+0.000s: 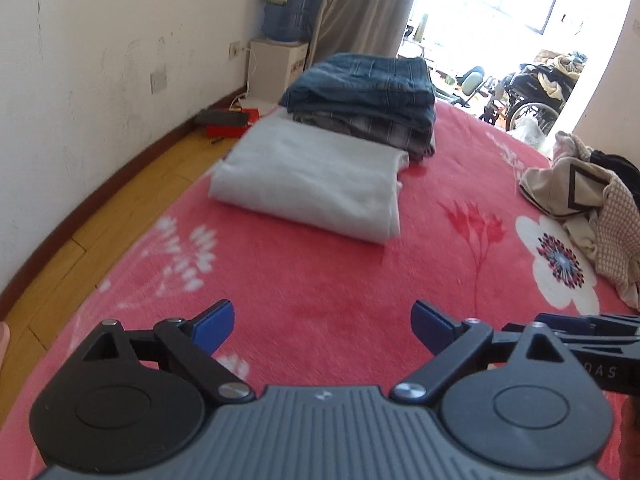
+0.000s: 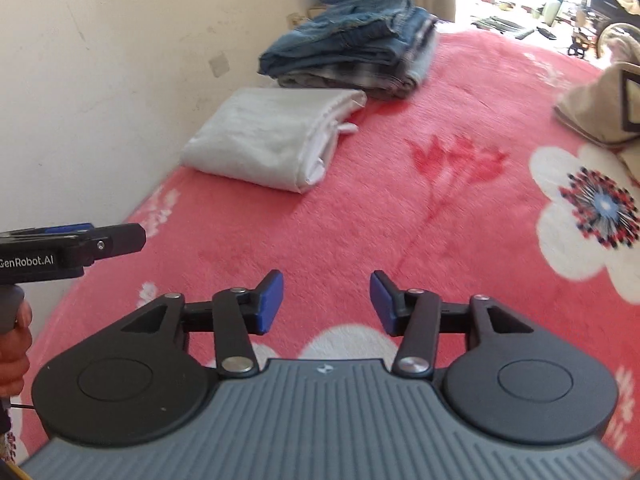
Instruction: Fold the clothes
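A: Start at the grippers. What can you make out?

B: The left gripper has its jaws spread wide with nothing between them, only the red flowered blanket beneath. The right gripper stands at a middling gap, also empty. In the right wrist view the left gripper pokes in from the left edge, mostly cut off, with part of a hand on its grip.

A: And the clothes?

B: The folded white garment lies on the blanket ahead of both grippers, well apart from them, near the bed's left edge by the wall. Its long axis runs away from the cameras, toward the folded stack just behind it. Whether the two touch is hard to tell; motion blur softens the edges.

A: What's in the stack?

B: Blue denim on top, a greyish striped piece under it. Anything lower is hidden.

A: Anything to the right?

B: A loose heap of unfolded clothes, beige with a dark trim, cut off by the frame edge. The doorway beyond is washed out by daylight.
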Tool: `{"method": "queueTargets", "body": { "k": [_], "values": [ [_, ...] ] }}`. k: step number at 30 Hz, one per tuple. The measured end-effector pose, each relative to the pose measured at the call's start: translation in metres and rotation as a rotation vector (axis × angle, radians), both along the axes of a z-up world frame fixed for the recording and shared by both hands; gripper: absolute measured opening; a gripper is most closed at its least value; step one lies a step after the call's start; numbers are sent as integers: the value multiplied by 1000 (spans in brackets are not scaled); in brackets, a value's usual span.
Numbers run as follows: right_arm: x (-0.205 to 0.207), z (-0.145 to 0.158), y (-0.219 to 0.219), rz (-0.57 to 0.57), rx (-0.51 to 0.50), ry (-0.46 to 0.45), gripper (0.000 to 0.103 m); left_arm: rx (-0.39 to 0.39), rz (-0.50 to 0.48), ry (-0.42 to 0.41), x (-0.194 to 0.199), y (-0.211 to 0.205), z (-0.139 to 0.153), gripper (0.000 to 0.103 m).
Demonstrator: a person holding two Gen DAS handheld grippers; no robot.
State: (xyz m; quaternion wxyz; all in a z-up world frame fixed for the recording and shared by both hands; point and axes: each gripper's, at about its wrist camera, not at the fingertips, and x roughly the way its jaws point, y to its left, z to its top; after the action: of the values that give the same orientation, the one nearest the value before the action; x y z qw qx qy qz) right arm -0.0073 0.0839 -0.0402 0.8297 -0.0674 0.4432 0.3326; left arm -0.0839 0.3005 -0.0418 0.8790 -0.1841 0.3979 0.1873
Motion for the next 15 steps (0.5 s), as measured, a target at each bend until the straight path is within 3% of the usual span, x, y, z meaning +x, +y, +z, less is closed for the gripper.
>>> {"method": "queueTargets", "body": {
  "k": [5,8,12,15],
  "values": [
    [-12,11,-6,-37,-55,-54,63,16,3,15,0,-19,-6,96],
    [-15,17,-4,-61,-63,-100,71,35,49,-16,-5,-17,-4,99],
    [-16,21,8,-74,-75,-108,73,45,96,-34,-11,-9,0,100],
    [-20,23,21,-72,-93,-127,78,95,126,-28,-12,-5,0,101]
  ]
}}
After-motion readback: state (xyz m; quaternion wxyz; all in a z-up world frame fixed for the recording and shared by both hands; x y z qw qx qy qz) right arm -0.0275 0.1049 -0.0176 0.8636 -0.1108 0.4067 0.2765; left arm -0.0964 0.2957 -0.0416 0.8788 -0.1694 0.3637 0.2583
